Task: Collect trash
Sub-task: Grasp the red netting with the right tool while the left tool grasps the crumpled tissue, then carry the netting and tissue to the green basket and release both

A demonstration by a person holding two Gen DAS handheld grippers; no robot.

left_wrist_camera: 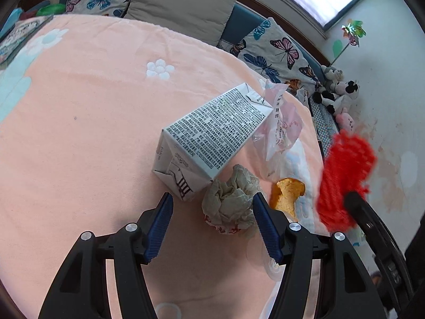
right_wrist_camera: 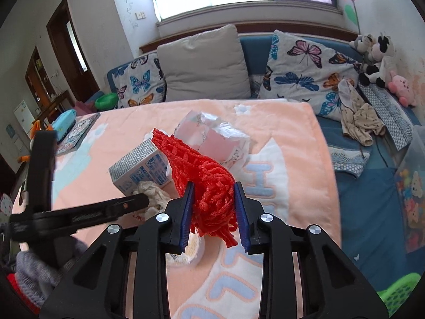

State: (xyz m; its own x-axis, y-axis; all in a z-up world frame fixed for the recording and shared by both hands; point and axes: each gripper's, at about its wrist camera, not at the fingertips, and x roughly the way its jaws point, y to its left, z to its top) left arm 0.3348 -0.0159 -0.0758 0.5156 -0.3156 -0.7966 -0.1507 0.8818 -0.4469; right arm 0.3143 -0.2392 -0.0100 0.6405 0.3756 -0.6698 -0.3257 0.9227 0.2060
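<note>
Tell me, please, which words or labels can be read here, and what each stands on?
White milk carton with grey print: dense lines of text, too small to read.
Clear pink plastic wrapper: dark characters, too distorted to read.
Crumpled beige paper ball: red print, unreadable.
Peach fleece blanket: big pale-blue letters; one looks like "H" or "I", the rest are cut off.

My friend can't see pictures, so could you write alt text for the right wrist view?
The right gripper is shut on a red foam fruit net above a peach blanket. Behind lie a printed white carton and crumpled paper.
</note>
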